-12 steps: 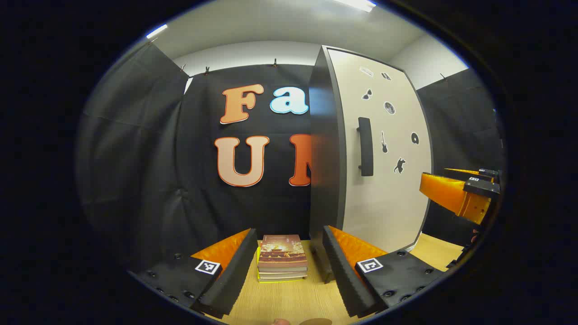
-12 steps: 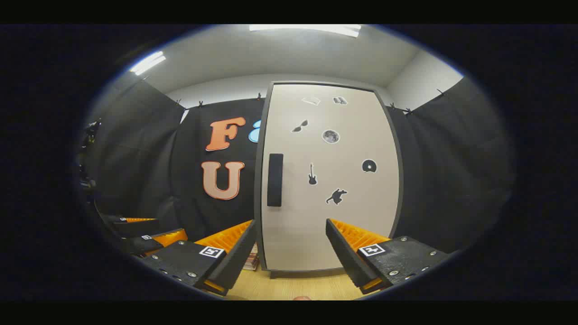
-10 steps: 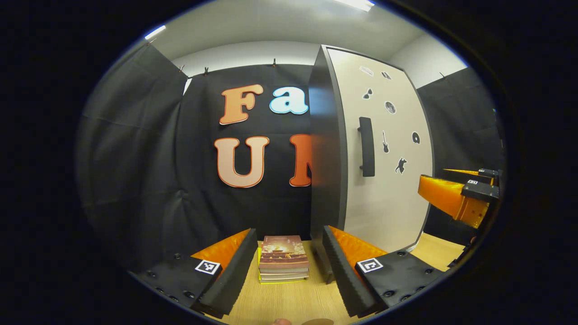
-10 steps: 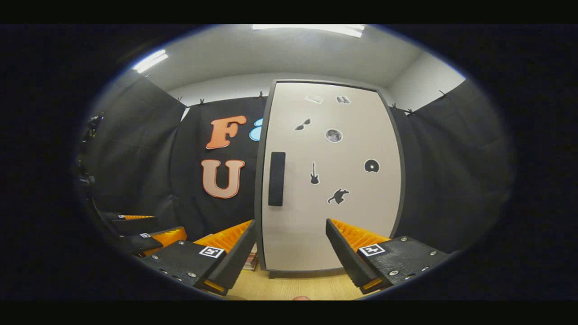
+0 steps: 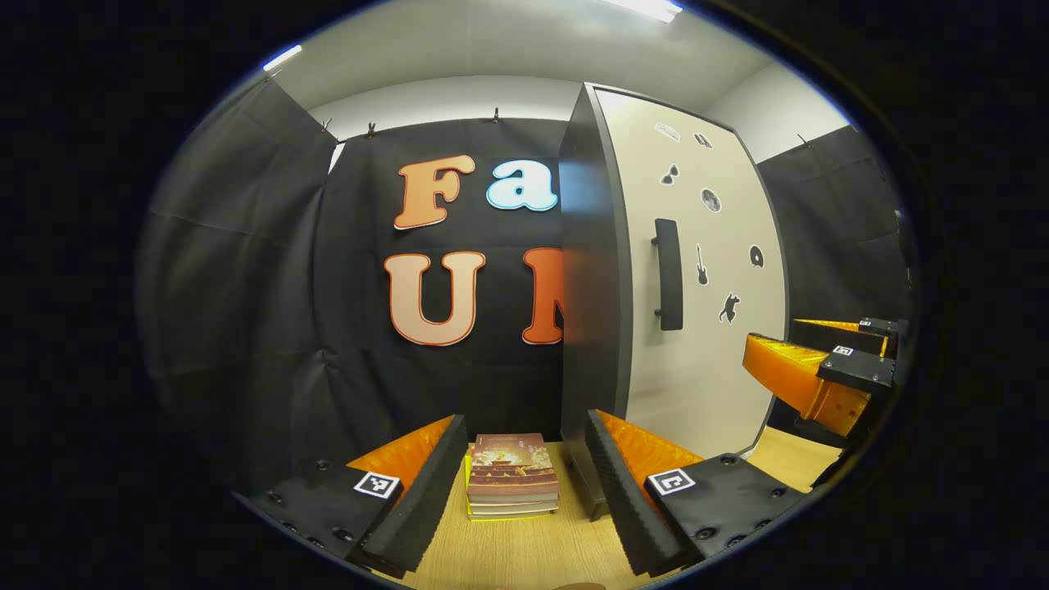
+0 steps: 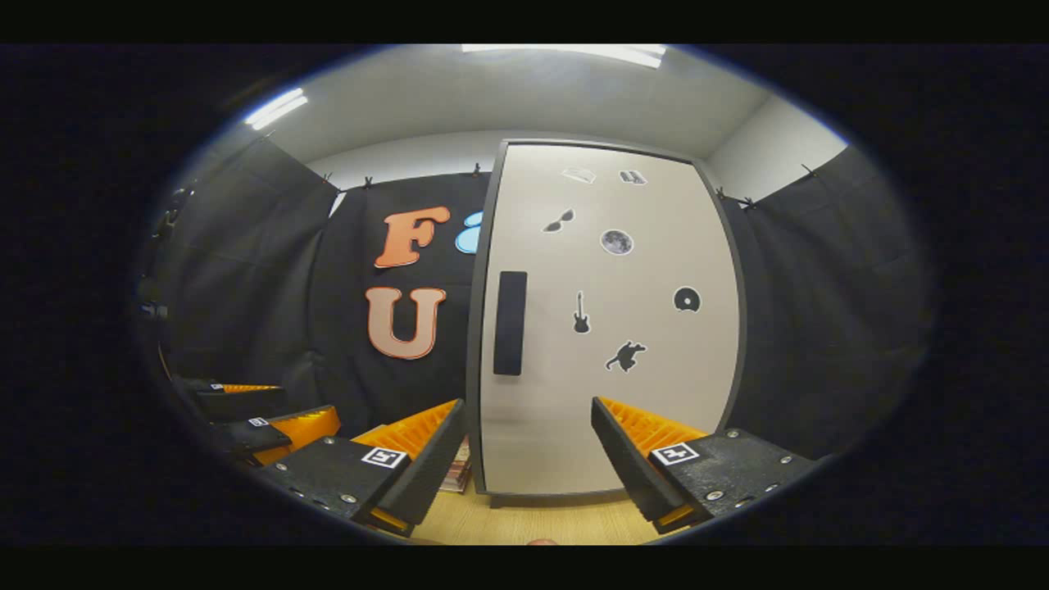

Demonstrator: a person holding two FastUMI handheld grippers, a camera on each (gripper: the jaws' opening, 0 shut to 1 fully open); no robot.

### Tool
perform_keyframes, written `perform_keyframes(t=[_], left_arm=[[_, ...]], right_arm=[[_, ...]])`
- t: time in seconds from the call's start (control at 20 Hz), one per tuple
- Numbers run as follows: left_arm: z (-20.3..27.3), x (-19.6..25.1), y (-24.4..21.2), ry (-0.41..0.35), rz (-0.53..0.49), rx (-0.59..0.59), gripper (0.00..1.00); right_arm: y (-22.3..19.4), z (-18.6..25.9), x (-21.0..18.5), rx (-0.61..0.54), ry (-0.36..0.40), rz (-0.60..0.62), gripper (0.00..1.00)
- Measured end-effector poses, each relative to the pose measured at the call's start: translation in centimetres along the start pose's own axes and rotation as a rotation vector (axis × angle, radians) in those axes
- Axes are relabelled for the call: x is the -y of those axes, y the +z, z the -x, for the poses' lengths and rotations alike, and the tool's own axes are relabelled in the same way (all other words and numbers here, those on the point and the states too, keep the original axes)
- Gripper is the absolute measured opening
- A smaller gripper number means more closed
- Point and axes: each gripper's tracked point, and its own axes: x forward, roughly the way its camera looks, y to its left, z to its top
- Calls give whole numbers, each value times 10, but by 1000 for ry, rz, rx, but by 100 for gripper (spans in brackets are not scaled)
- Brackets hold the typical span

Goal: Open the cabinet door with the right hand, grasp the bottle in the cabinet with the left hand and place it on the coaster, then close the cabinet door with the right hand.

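Observation:
A tall cabinet stands on the wooden table with its pale door (image 6: 606,328) shut; the door bears small black stickers and a black vertical handle (image 6: 509,323). In the left gripper view the same door (image 5: 697,270) and its handle (image 5: 669,274) sit right of centre. My right gripper (image 6: 526,467) is open, facing the door from a short distance, with nothing between its fingers. My left gripper (image 5: 523,483) is open too, pointing at a stack of books. The right gripper's orange fingers (image 5: 807,373) also reach in from the right edge of the left gripper view.
A stack of books (image 5: 511,476) lies on the wooden table (image 5: 533,549) left of the cabinet's dark side (image 5: 592,279). The left gripper (image 6: 262,418) appears low at the left of the right gripper view. Black cloth walls close the booth behind and on both sides.
My right gripper has moved slightly toward the cabinet door, which looks a little larger. The left gripper has drifted a little; both stay open.

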Motion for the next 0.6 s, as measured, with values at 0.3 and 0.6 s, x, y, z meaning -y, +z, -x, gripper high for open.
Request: perform_keyframes(t=[0.3,0.6], left_arm=[[-4,-6,-2,28,19,-3,94],[-10,-16,-9,59,24,-14,94]], right_arm=[[4,-16,-10,-1,37,7,96],[12,-51,-13,-10,24,29,93]])
